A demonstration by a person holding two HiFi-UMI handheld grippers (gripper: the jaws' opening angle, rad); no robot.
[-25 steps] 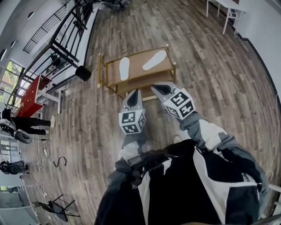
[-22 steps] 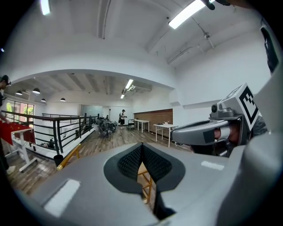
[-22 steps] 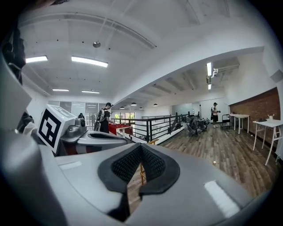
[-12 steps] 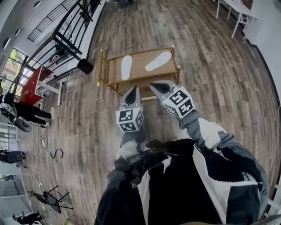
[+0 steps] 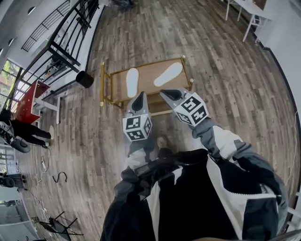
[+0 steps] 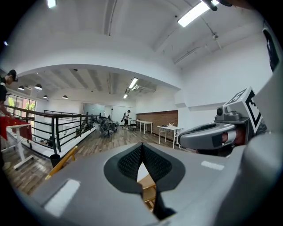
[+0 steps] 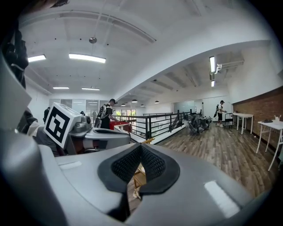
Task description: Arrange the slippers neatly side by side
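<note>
Two white slippers lie on a low wooden rack (image 5: 106,89) with a gold frame. The left slipper (image 5: 132,81) lies nearly straight. The right slipper (image 5: 168,74) lies slanted, well apart from the first. My left gripper (image 5: 138,98) hangs shut and empty just in front of the rack's near edge, below the left slipper. My right gripper (image 5: 165,93) is also shut and empty, near the rack's front right part. In the left gripper view the left gripper (image 6: 142,145) has its pads together, and the same holds for the right gripper (image 7: 140,145) in its own view.
A black round bin (image 5: 84,78) stands left of the rack by a black railing (image 5: 70,33). A red table (image 5: 29,100) and a person (image 5: 23,134) are at the far left. White tables (image 5: 247,14) stand at the upper right. Wooden floor surrounds the rack.
The rack and slippers have shifted down and nearer in the head view as I step closer. Both grippers stay shut and have risen slightly toward the rack's front edge.
</note>
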